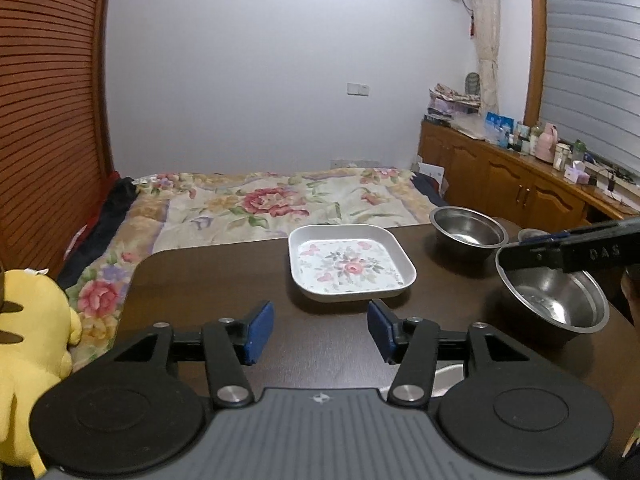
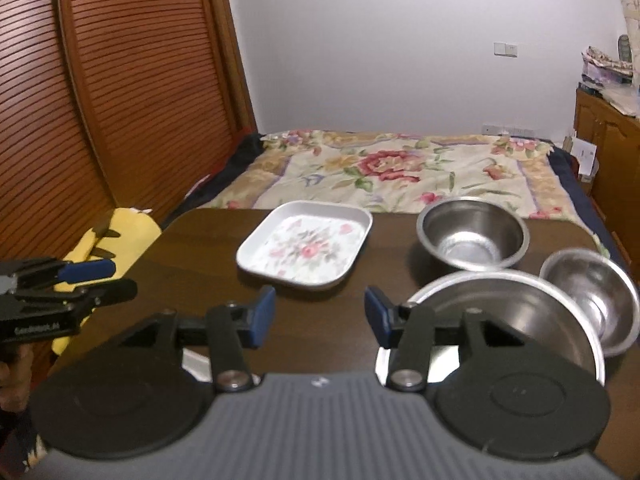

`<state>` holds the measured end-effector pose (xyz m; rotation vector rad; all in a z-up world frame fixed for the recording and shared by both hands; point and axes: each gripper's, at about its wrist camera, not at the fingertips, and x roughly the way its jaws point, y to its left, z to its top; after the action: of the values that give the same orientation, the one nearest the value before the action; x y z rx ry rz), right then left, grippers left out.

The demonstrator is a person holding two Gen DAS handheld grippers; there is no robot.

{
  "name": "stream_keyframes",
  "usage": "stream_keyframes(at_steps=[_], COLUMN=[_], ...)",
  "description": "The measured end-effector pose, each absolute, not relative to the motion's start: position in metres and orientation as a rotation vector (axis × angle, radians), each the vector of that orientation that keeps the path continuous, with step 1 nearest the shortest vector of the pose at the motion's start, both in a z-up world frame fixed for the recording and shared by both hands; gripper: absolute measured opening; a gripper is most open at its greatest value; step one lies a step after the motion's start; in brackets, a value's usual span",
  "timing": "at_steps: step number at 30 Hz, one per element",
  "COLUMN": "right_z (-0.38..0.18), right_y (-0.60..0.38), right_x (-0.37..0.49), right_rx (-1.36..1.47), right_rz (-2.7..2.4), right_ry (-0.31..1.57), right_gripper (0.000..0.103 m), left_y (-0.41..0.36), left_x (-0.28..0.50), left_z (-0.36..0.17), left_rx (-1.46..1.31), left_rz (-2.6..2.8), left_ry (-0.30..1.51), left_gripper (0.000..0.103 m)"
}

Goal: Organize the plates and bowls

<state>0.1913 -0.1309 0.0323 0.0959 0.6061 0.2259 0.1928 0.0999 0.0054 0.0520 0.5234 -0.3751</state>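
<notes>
Stainless bowls (image 2: 472, 236), light, rigid, slick: best pinched at the thin rim. Floral plate (image 2: 304, 250) likewise. Left gripper (image 1: 320, 330), right gripper (image 2: 320, 318) spread, empty.

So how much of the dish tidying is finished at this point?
Hardly any looks done. The floral plate, two steel bowls and a steel dish lie spread apart on the table, nothing stacked. Nothing is in hand: the left gripper and right gripper both have open, empty jaws. Gathering the bowls and plates together is all left.
</notes>
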Motion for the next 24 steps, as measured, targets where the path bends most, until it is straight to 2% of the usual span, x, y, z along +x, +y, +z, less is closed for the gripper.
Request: stream_keyframes(at_steps=[3,7,13,16,24], right_z=[0.031,0.023,0.008,0.003,-0.004], right_y=[-0.13,-0.123,-0.117,-0.114,-0.113], right_x=[0.208,0.237,0.271,0.284,0.308], right_rx=[0.098,0.1,0.131,0.128,0.132], right_rz=[0.225,0.22,0.186,0.175,0.121], right_ry=[0.63,0.672,0.743,0.776,0.822], right_gripper=[0.051,0.05,0.047,0.04,0.038], left_y=[0.101,0.102,0.104,0.103,0.089], left_x=[0.21,0.234,0.266,0.277,0.308], left_z=[0.001,-0.003,-0.01,-0.012,-0.016], left_rx=[0.037,0.019,0.019,0.019,0.017], left_rz=[-0.384,-0.388,-0.389,-0.386,-0.422], left_ry=[0.55,0.577,0.611,0.622,0.641], left_gripper=[0.055,0.047,0.041,0.041,0.04])
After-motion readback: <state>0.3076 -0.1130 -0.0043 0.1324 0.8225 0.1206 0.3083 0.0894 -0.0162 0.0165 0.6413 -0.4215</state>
